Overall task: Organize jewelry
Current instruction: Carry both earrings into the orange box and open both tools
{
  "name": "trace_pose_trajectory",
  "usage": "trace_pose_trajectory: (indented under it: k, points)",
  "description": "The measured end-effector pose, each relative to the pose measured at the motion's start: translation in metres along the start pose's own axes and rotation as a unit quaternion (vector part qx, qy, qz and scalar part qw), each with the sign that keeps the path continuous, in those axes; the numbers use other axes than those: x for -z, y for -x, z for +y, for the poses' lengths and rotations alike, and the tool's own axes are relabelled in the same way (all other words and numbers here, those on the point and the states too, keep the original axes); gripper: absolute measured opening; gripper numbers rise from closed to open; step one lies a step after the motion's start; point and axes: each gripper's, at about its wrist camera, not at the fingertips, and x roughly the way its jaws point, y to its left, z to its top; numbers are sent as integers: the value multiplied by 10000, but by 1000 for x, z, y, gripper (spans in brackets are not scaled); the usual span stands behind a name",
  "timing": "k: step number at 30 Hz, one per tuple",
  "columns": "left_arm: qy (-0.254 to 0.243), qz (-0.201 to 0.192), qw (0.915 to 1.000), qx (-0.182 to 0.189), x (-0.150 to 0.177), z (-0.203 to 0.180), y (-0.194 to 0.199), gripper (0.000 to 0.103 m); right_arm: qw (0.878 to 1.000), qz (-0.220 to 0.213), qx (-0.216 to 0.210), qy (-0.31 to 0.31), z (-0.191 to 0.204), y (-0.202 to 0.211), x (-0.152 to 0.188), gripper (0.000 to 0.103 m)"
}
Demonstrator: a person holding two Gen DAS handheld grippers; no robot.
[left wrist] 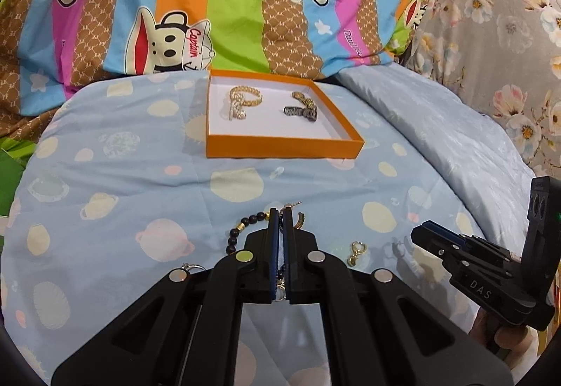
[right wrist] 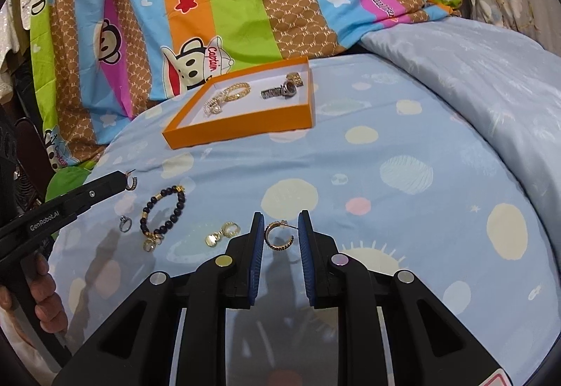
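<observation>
An orange tray (left wrist: 280, 147) (right wrist: 245, 128) on the blue bedsheet holds a gold chain bracelet (left wrist: 245, 96) (right wrist: 231, 92) and a watch (left wrist: 303, 109) (right wrist: 284, 88). My left gripper (left wrist: 281, 212) (right wrist: 122, 181) is shut on a hoop earring (left wrist: 299, 220) (right wrist: 132, 183) and holds it just above the sheet. My right gripper (right wrist: 280, 221) (left wrist: 420, 231) is open around a second gold hoop earring (right wrist: 278, 236) that lies on the sheet. A black bead bracelet (right wrist: 163, 214) (left wrist: 242, 228), a silver ring (right wrist: 125, 223) (left wrist: 191, 267) and a gold drop earring (right wrist: 222, 233) (left wrist: 357, 251) lie between the grippers.
A bright cartoon-print quilt (left wrist: 245, 0) (right wrist: 245, 0) is heaped behind the tray. A pale blue pillow (right wrist: 473, 77) (left wrist: 438, 126) rises at the right. A floral cloth (left wrist: 508, 18) hangs at the far right.
</observation>
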Motion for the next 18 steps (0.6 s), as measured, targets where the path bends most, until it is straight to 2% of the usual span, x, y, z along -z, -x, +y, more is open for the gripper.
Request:
trace_pose_trajectory:
  k: [5, 11, 14, 18]
  points:
    - [-85, -113, 9998, -105, -15, 3, 5, 1, 9996, -147, -121, 221, 9, 3, -28, 18]
    - [-148, -294, 9993, -199, -55, 11, -6, 1, 9981, -314, -265, 460, 17, -15, -77, 18]
    - [-268, -435, 9981, -332, -76, 10, -22, 1, 9977, -355, -333, 468, 18, -35, -102, 18]
    - [-312, -427, 9977, -419, -100, 12, -56, 1, 9980, -296, -367, 428, 18, -67, -128, 18]
